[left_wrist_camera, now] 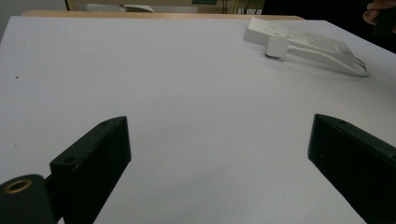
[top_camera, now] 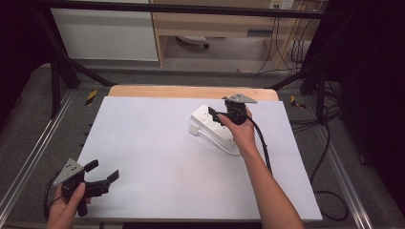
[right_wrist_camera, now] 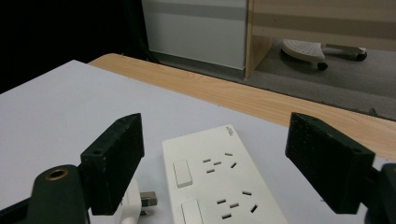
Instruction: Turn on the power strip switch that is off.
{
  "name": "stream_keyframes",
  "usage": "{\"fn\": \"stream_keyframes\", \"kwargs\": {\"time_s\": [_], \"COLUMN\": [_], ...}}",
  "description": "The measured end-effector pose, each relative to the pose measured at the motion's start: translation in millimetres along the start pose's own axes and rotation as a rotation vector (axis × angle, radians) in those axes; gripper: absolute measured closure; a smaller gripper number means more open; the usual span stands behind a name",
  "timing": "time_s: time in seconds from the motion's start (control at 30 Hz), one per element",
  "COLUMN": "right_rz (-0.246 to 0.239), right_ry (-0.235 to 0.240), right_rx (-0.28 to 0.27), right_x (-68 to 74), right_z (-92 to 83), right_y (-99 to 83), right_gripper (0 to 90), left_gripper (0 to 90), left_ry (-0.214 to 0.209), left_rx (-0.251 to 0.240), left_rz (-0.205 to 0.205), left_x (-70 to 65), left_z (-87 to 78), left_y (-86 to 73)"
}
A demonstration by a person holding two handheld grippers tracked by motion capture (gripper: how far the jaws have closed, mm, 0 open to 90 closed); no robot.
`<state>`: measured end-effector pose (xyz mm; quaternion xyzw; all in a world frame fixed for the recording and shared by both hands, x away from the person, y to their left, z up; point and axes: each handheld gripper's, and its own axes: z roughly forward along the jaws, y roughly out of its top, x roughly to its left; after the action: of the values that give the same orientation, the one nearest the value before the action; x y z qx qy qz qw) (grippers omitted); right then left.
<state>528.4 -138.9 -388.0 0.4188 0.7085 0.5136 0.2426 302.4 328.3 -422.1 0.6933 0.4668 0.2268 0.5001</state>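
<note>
strip: your power strip (top_camera: 215, 128) sits far right on the white table (top_camera: 157, 157), plug (right_wrist_camera: 140, 201) lying just beside its near end
step: looks like you're lining up on the strip, so centre it between the jaws before squeezing
right gripper (top_camera: 228, 114): jaws wide, straddling the strip's end, nothing pinched yet
left gripper (top_camera: 102, 175): spread open over bare table at the near left, holding nothing

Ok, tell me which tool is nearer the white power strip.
Right. The right tool hovers at the power strip, its open jaws on either side of the strip's end in the right gripper view. The left tool sits open at the table's near left corner, well apart from it.
</note>
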Motion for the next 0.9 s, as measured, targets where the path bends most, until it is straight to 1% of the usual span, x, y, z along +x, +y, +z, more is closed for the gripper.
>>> {"fn": "stream_keyframes", "kwargs": {"time_s": [0.37,0.63,0.9], "right_rz": [-0.011,-0.019,-0.007], "right_ry": [-0.015,-0.016,-0.021], "right_rx": [0.001,0.003,-0.001], "right_x": [3.1,5.7,6.9], "right_z": [6.5,13.3,19.0], "right_y": [1.9,4.2,2.9], "right_gripper": [29.8,34.2,39.3], "left_gripper": [6.0,6.0,6.0], "left_ry": [-0.001,-0.001,-0.003], "left_rx": [-0.001,-0.001,-0.002], "left_rz": [0.001,0.003,-0.001], "left_x": [0.0,0.3,0.4], "left_z": [-0.1,-0.3,-0.1], "left_y": [0.1,0.2,0.0]}}
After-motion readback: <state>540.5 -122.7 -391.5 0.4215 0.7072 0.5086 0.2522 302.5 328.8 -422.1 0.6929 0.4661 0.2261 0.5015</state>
